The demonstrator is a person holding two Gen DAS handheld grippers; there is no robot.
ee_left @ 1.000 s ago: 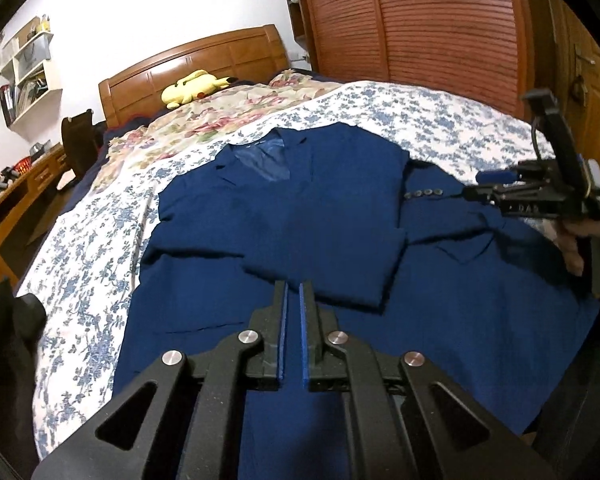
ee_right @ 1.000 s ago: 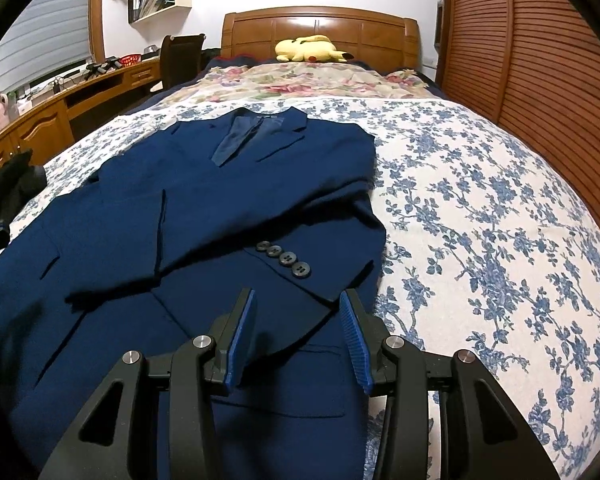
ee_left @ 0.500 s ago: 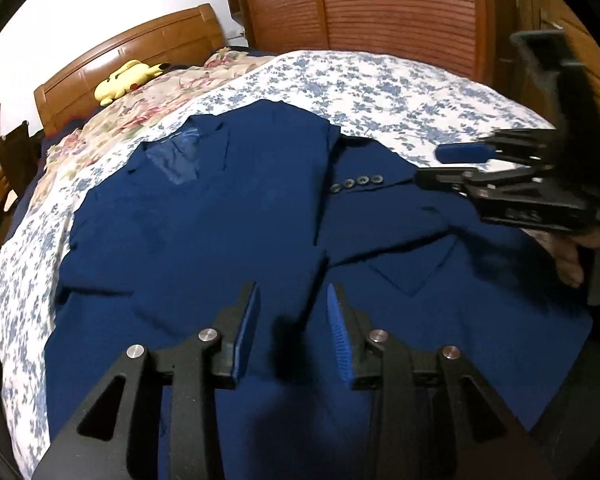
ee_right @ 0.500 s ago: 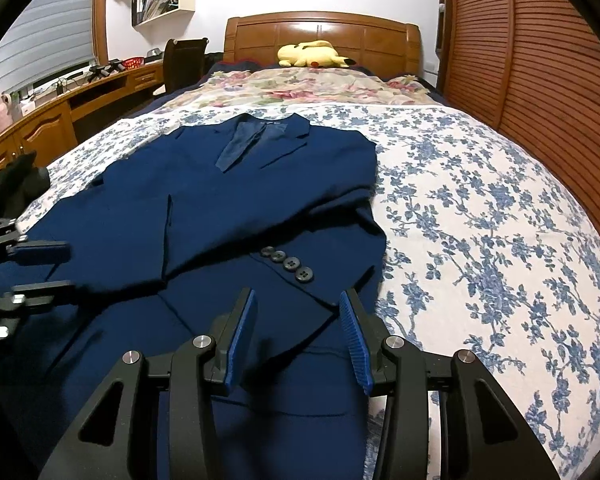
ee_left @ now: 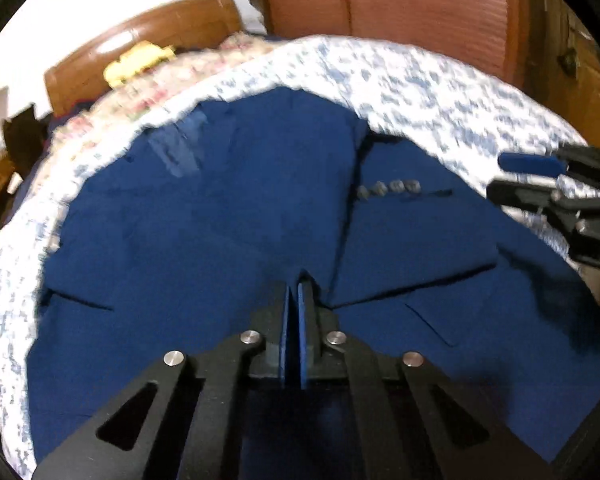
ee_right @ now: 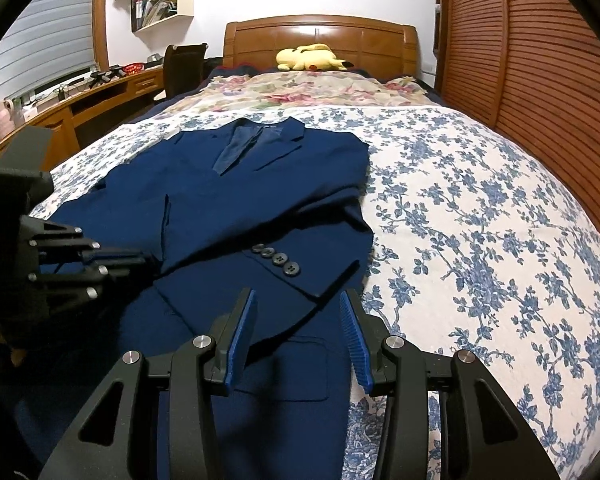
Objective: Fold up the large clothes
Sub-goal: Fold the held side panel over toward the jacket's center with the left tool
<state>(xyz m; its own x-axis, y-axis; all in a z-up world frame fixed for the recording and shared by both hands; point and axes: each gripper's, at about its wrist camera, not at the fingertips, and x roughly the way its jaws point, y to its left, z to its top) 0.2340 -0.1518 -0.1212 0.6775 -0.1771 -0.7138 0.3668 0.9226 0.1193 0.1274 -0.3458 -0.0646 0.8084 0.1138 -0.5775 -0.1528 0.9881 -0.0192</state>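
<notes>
A dark blue suit jacket (ee_right: 228, 200) lies front-up on the bed, collar toward the headboard, both sleeves folded across its chest. In the left wrist view my left gripper (ee_left: 294, 286) is shut, and a small peak of the jacket (ee_left: 220, 220) fabric at the left sleeve's end is pinched between its pads. It also shows at the left edge of the right wrist view, left gripper (ee_right: 150, 260) tips on the cloth. My right gripper (ee_right: 296, 300) is open, with nothing between its fingers. It hovers over the lower right front near the cuff buttons (ee_right: 278, 258), and the right gripper (ee_left: 500, 178) shows from the side.
The bed carries a blue-flowered white sheet (ee_right: 480, 220) and a floral quilt (ee_right: 308, 92) near the wooden headboard (ee_right: 320, 36), with a yellow plush toy (ee_right: 310, 58). A slatted wooden wardrobe (ee_right: 540, 60) runs along the right. A desk (ee_right: 80, 104) and chair stand on the left.
The left gripper moved in over the jacket's middle, opened, then closed on the sleeve's end. The right gripper stayed where it was, open.
</notes>
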